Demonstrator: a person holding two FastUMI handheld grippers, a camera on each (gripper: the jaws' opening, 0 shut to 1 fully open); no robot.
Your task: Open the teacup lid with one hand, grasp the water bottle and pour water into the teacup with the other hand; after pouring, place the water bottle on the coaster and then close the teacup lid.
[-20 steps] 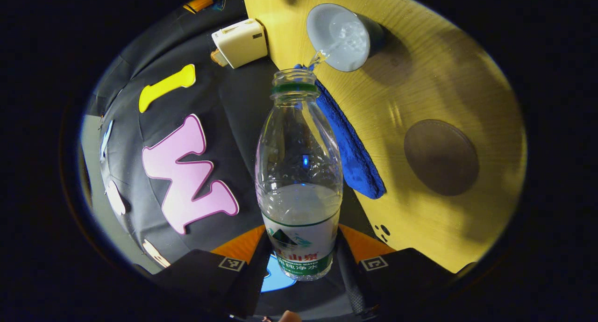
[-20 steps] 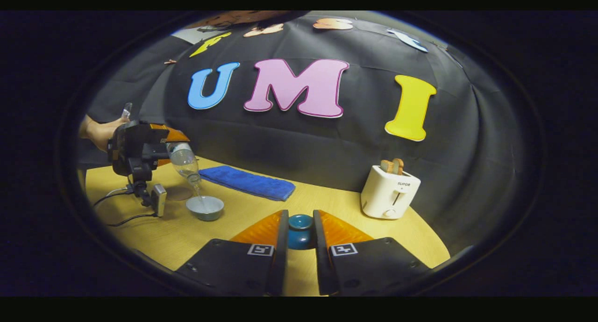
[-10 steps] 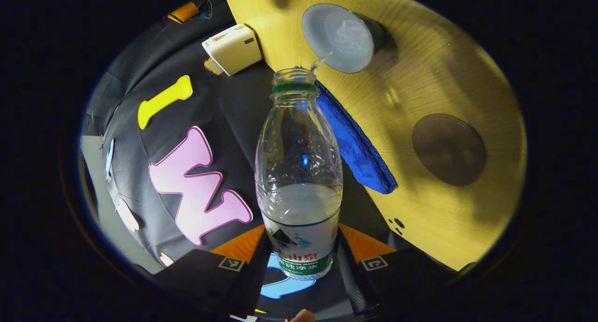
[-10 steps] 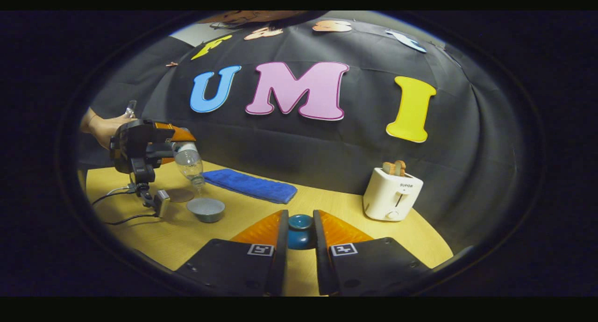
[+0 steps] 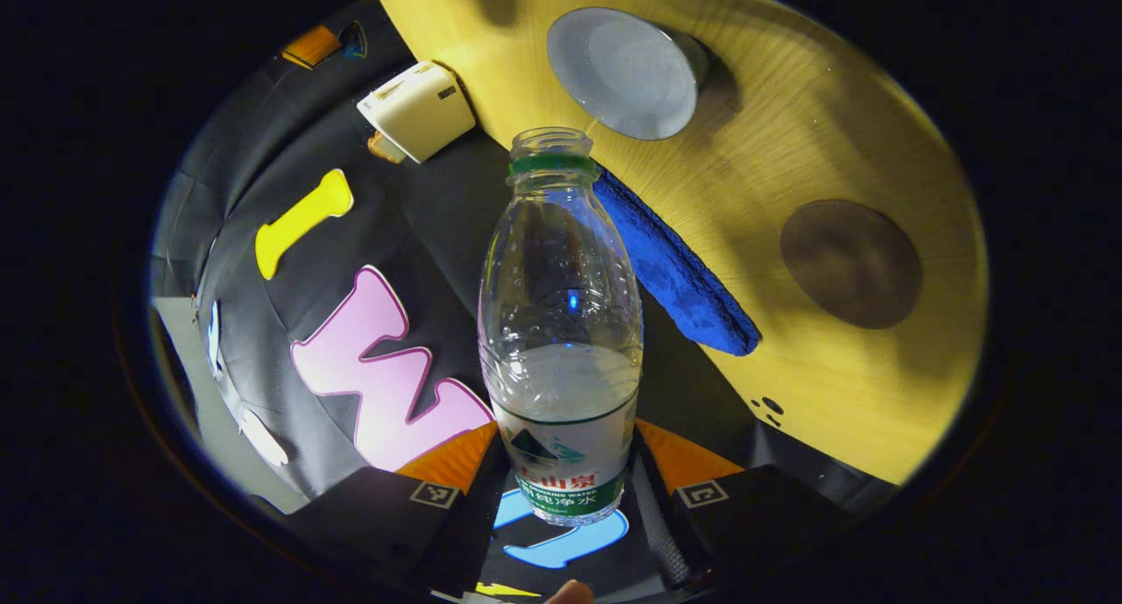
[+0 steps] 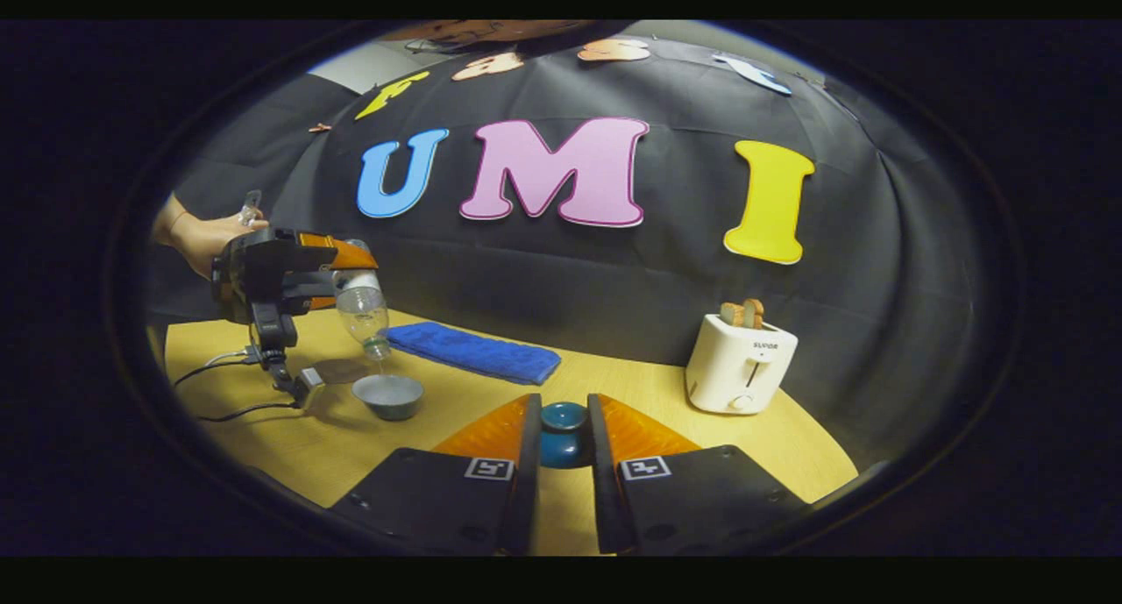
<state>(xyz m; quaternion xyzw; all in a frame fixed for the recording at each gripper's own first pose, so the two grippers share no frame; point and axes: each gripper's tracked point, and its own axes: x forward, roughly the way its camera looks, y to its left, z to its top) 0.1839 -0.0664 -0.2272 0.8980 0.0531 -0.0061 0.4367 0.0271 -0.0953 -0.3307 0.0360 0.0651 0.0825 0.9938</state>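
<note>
My left gripper (image 5: 565,490) is shut on a clear water bottle (image 5: 559,323), uncapped, with water low in it. The bottle is tilted with its mouth just short of the grey teacup (image 5: 624,71), which stands open with water in it. No water runs from the mouth. A round brown coaster (image 5: 850,264) lies on the table beside the cup. In the right gripper view the left gripper (image 6: 337,275) holds the bottle (image 6: 364,310) above the teacup (image 6: 388,395). My right gripper (image 6: 563,437) is shut on the teal teacup lid (image 6: 563,424), held above the table.
A blue towel (image 6: 473,351) lies along the table's back edge. A white toaster (image 6: 739,372) with toast stands at the right. A hand (image 6: 206,236) holds the left gripper, with a cable (image 6: 237,407) trailing on the yellow table (image 6: 368,451).
The stream of water into the teacup has stopped. The bottle has tipped back and drawn away from the cup, its mouth rising. The right gripper has stayed put with the lid.
</note>
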